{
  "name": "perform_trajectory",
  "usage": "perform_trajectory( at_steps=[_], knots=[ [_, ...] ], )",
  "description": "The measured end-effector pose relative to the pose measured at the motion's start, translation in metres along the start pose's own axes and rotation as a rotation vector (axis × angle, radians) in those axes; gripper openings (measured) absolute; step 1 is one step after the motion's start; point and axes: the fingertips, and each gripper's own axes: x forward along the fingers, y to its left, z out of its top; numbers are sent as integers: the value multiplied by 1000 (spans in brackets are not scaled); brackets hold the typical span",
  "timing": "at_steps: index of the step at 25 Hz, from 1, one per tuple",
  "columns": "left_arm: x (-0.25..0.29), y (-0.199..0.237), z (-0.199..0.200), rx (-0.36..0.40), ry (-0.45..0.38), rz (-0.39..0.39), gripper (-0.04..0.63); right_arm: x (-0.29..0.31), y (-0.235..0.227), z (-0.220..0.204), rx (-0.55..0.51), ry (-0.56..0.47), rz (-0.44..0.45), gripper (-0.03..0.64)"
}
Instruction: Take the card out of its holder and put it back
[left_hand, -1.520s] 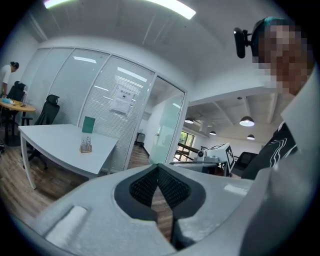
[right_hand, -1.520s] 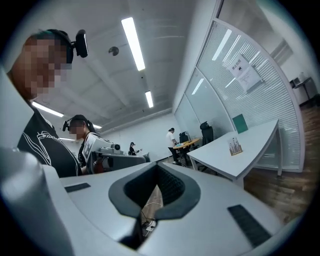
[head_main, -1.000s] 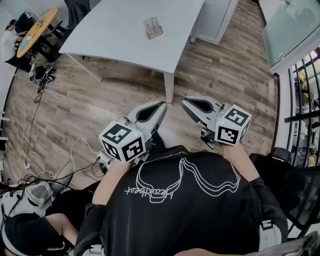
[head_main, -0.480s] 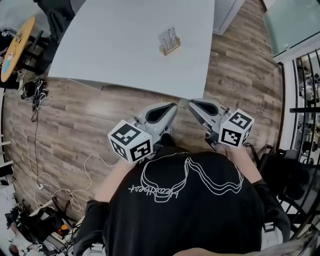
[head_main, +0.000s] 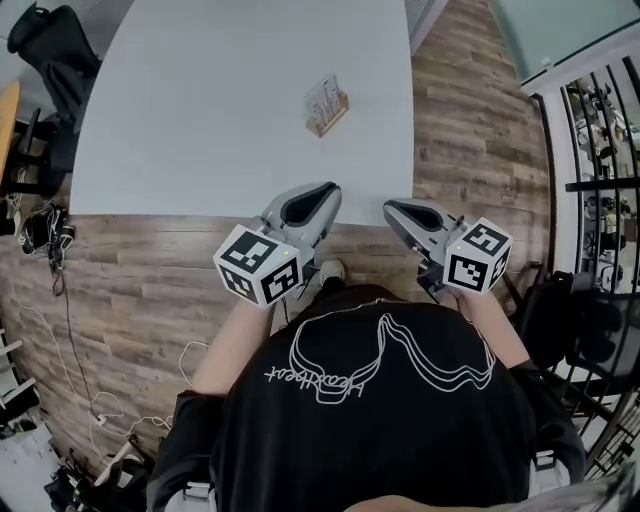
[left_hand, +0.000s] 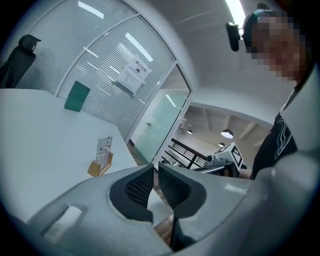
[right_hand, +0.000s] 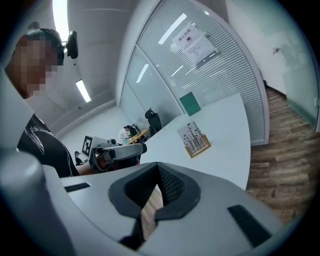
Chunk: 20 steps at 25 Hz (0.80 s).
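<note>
A small light wooden holder (head_main: 329, 116) sits on the large white tabletop (head_main: 180, 110), toward its right edge. A white printed card (head_main: 321, 96) stands upright in its slot. Both hand-held grey grippers hover by the table's near edge, well apart from the holder. The left gripper (left_hand: 155, 169) is clenched on nothing, and the right gripper (right_hand: 157, 171) is likewise closed and empty.

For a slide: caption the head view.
Grey left gripper and right gripper at the white table's edge, short of printed card in wooden holder.
</note>
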Motion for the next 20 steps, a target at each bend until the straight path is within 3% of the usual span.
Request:
perform_trajectory(
  at_steps=[7,14,20],
  knots=[
    [22,57,2,38,16,92,53,-17,-29,9,10,-20,-85,9],
    [50,104,7,47,47,173,121,-24,-53,-7,89,-41,-104,9],
    [75,143,5,51,82,312,141,-21,-85,10,146,-67,-84,9]
  ],
)
